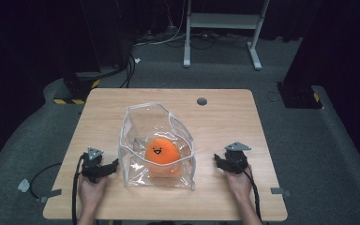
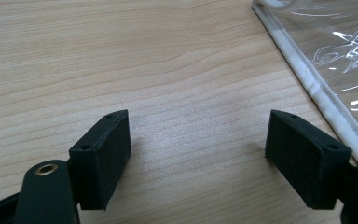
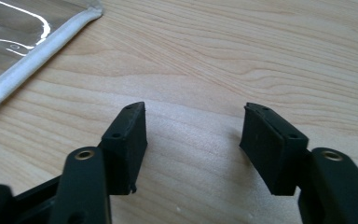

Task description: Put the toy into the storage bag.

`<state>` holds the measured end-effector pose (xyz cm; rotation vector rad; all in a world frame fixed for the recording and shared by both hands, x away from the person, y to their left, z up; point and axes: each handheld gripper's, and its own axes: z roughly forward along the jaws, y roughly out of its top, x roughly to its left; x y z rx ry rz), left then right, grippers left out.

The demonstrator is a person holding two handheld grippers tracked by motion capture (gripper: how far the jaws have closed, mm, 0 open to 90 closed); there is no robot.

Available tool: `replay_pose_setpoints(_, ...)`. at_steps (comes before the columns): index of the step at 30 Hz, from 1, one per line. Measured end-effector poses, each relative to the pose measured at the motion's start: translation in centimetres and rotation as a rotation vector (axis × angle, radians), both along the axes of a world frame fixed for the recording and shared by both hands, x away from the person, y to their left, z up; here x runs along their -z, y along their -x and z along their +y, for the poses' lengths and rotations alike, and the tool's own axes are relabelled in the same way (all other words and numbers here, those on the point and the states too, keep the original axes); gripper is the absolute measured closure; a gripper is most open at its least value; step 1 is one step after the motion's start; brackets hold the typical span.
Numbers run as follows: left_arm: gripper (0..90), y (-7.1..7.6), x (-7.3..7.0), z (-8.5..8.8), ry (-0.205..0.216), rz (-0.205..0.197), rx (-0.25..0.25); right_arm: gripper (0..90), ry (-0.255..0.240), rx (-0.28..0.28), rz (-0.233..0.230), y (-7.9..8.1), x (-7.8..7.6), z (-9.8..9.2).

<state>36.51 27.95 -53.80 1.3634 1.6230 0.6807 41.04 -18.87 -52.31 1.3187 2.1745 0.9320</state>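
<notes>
- Orange plush toy [image 1: 161, 152] sits inside the clear pouch [image 1: 136, 122] at centre frame, its mouth standing open so you can likely reach in.
- Your left gripper [image 1: 115, 166] and right gripper [image 1: 217, 160] flank it, jaws apart, empty.
- Gripper views add the pouch's white edging [image 2: 318, 88] close by.
</notes>
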Motion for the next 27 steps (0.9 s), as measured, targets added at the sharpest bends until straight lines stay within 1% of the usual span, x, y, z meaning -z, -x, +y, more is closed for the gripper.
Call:
replay_pose_setpoints(9, 22.3, 0.05, 0.0, 0.03, -0.003, 0.001, 0.001, 37.0, -0.002, 0.001, 0.004, -0.12, 0.01, -0.04)
replay_pose_setpoints(27, 22.3, 0.05, -0.01, 0.04, -0.003, 0.002, 0.002, 36.0, -0.003, -0.002, 0.005, -0.14, 0.01, -0.05)
